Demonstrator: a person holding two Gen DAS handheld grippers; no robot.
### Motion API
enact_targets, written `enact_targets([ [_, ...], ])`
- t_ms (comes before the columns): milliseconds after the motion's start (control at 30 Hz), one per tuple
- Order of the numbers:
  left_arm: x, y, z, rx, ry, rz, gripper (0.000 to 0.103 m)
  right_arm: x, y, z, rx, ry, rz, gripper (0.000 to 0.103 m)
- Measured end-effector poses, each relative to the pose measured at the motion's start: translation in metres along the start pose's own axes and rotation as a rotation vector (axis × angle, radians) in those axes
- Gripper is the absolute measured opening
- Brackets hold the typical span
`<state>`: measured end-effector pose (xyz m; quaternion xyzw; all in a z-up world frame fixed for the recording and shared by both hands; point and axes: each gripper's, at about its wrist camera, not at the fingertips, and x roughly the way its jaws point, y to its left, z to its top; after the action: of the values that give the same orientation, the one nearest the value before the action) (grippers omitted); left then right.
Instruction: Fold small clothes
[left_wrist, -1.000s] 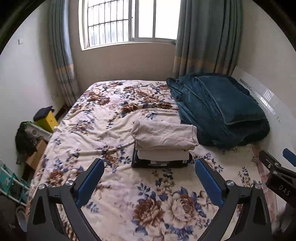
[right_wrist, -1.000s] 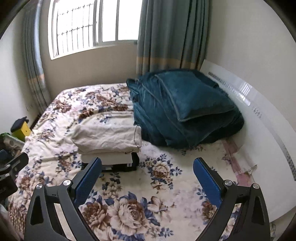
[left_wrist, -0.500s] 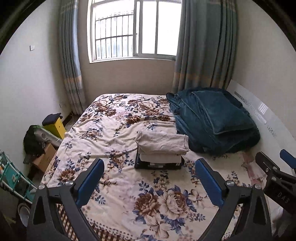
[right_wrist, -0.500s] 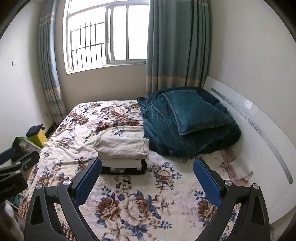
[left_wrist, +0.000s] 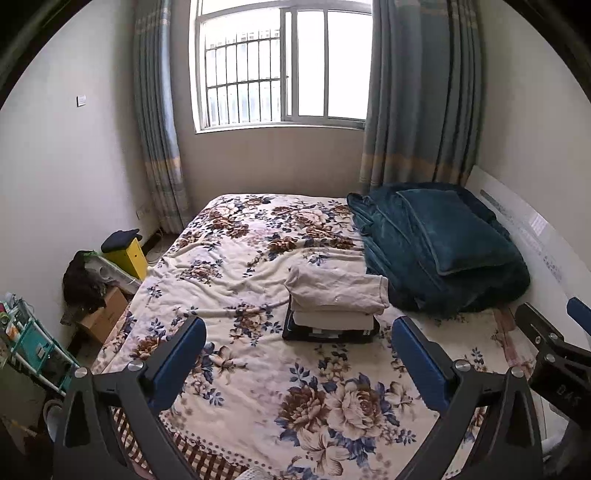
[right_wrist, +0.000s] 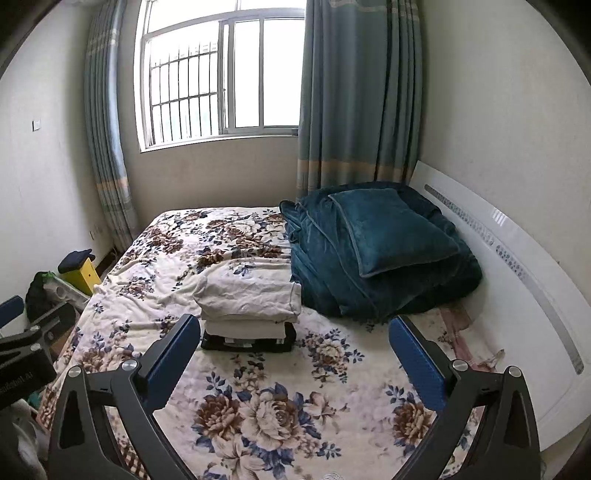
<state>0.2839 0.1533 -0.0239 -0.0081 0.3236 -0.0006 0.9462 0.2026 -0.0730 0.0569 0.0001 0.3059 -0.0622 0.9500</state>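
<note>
A stack of folded clothes (left_wrist: 334, 304) lies on the floral bed cover, a beige garment (left_wrist: 338, 290) on top, a cream one under it and a black one at the bottom. It also shows in the right wrist view (right_wrist: 249, 314). My left gripper (left_wrist: 299, 349) is open and empty, held back from the stack over the near part of the bed. My right gripper (right_wrist: 293, 349) is open and empty too, also short of the stack. The right gripper shows at the right edge of the left wrist view (left_wrist: 554, 354).
A teal blanket with a pillow (left_wrist: 439, 247) is piled at the bed's right side, against a white headboard (right_wrist: 517, 280). On the floor at the left are a yellow box (left_wrist: 127, 253), a cardboard box (left_wrist: 105, 317) and a teal rack (left_wrist: 33, 350). A curtained window is behind.
Both grippers have drawn back and up from the stack, so it looks smaller and more of the room and window shows. Both stayed open and empty.
</note>
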Motion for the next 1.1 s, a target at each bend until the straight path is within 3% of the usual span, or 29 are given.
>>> enact_targets([
  [1100,-0.007,0.0029,-0.0001,0.013,0.002,-0.005,0.103,0.0012,0.0025,-0.0067,-0.009,0.011,0.04,0.103],
])
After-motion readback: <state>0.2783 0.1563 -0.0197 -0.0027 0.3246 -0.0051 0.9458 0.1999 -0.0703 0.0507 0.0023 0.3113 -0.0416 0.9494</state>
